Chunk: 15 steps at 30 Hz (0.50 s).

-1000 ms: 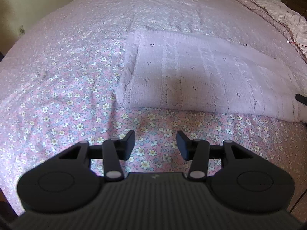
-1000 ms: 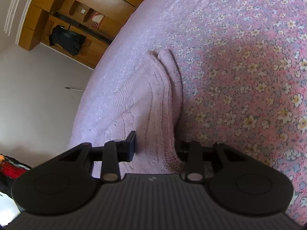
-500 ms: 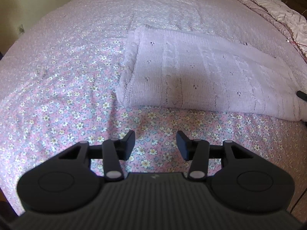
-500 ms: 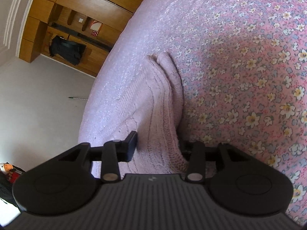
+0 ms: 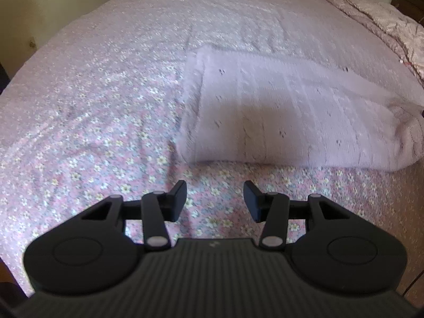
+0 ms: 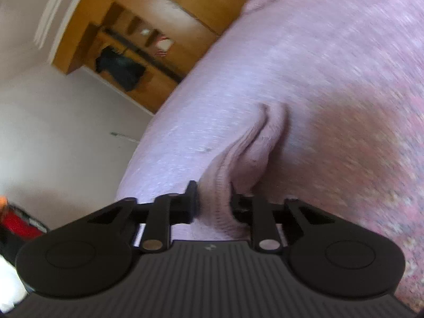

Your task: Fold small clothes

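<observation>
A pale pink knitted garment [image 5: 286, 114] lies folded on the floral bedspread [image 5: 87, 137], ahead and to the right of my left gripper [image 5: 214, 201]. The left gripper is open and empty, a short way in front of the garment's near edge. My right gripper [image 6: 213, 204] is shut on the garment's right end [image 6: 217, 198] and lifts it off the bed, so the cloth bunches into a raised fold [image 6: 262, 143]. In the left wrist view that lifted end [image 5: 402, 135] curls up at the far right. Both views are motion-blurred.
The bed fills most of both views. A crumpled pink quilt [image 5: 392, 18] lies at the bed's far right. A wooden wardrobe with a hanging dark garment [image 6: 119, 66] stands beyond the bed, next to a white wall [image 6: 53, 122].
The right gripper closed on the garment's end and raised it, tilting upward. The garment's right end now curls up off the bed. The left gripper moved slightly and stays open.
</observation>
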{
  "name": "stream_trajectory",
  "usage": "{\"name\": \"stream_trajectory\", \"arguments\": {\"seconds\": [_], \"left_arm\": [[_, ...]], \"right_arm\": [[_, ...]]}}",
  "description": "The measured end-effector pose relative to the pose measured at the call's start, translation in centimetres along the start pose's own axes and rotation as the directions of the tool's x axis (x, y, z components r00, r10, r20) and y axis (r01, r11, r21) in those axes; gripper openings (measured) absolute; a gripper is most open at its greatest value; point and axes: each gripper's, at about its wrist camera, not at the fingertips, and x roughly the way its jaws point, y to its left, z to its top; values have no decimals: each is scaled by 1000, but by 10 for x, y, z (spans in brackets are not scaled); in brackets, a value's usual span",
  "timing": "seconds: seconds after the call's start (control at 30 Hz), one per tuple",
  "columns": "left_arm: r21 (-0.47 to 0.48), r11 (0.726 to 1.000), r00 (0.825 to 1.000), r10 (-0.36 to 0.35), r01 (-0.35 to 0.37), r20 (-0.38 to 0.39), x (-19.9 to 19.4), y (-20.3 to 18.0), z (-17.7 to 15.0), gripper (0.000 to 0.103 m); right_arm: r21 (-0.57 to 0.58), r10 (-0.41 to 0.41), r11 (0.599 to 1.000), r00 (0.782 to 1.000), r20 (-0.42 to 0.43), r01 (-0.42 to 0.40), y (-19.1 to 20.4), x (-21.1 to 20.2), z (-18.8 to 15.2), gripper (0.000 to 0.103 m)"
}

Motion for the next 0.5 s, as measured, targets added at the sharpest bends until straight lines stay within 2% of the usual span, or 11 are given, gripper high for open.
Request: {"name": "stream_trajectory", "arguments": {"seconds": [0.17, 0.3, 0.5], "left_arm": [[-18, 1000, 999, -16, 17, 32, -12, 12, 12, 49], [-18, 1000, 999, -12, 13, 43, -19, 20, 21, 49], [-52, 997, 996, -48, 52, 75, -35, 38, 36, 49]], "right_arm": [[-139, 51, 989, 998, -27, -54, 45, 9, 1, 20], [-187, 112, 975, 992, -55, -120, 77, 18, 0, 19], [-218, 217, 944, 963, -158, -249, 138, 51, -8, 18]]}}
